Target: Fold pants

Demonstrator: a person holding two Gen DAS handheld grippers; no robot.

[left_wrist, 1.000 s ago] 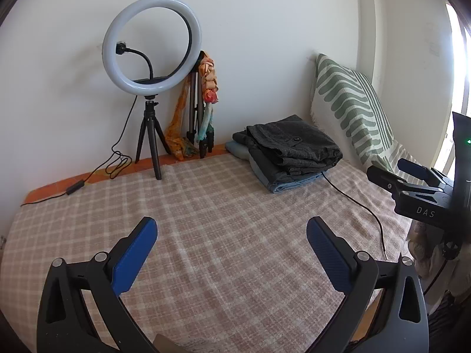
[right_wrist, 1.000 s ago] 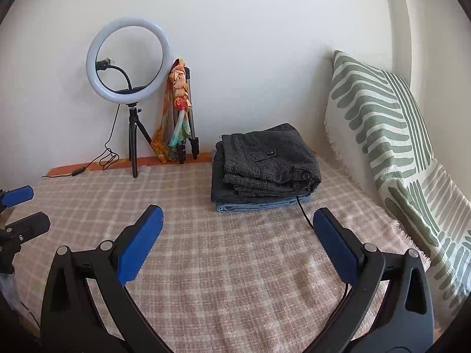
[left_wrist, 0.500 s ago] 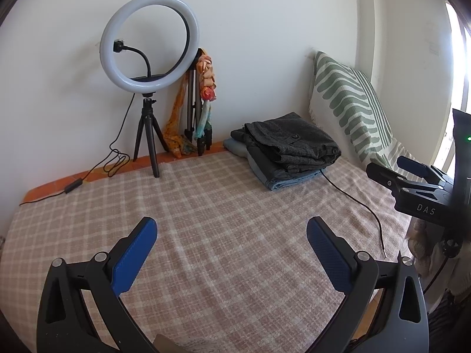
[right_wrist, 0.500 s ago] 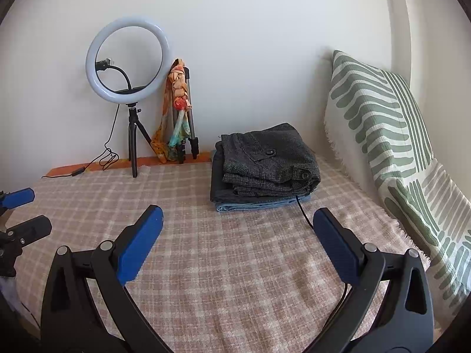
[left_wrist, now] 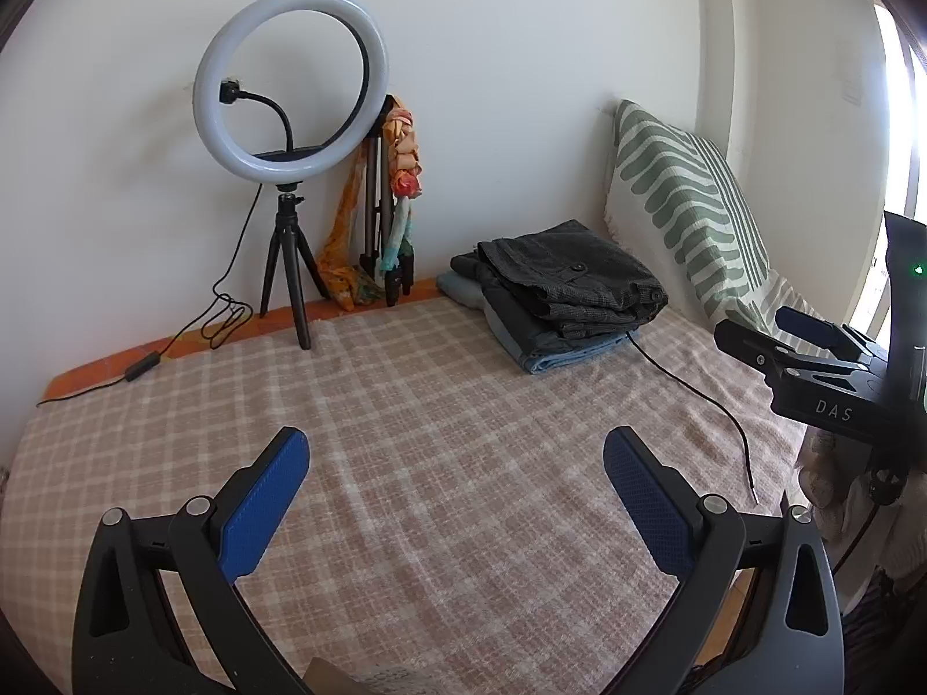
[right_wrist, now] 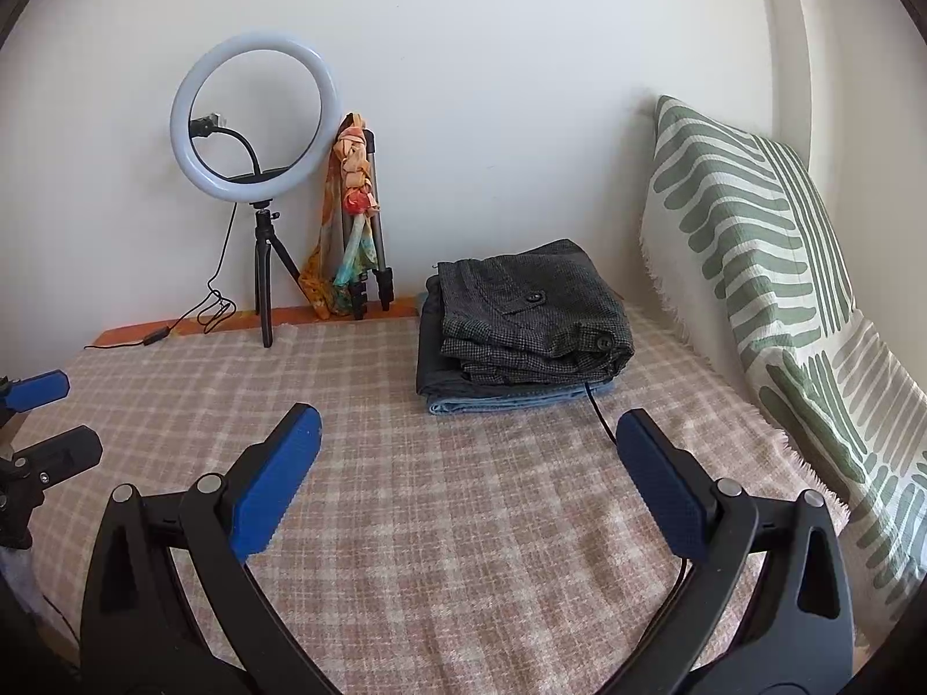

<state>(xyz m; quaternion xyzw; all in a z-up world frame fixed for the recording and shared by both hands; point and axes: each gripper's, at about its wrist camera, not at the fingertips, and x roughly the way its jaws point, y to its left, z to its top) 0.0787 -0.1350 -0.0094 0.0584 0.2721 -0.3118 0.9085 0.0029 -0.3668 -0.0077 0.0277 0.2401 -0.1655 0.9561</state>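
We hold our left tool [left_wrist: 455,446] and our right tool [right_wrist: 466,425] low over the near part of the bed [right_wrist: 463,550]. Both are spread wide and hold nothing. They sit side by side, apart from each other, and both look toward the far wall.

The pants [right_wrist: 530,313] are far from us, on the far right of the bed. They lie folded on top of a small pile, with blue cloth under them. The pile sits just beside the pillow [right_wrist: 765,266], out of the way, so the middle of the bed is bare for work.

A thin black wire [left_wrist: 689,394] comes out from under the pile and runs toward us on the right. A ring light [left_wrist: 289,87] stands at the far left, by the wall, and looks over the bed.

We think the pile is done pants, and our tools are wide so they are ready to grab the next pair. We see no loose pants here
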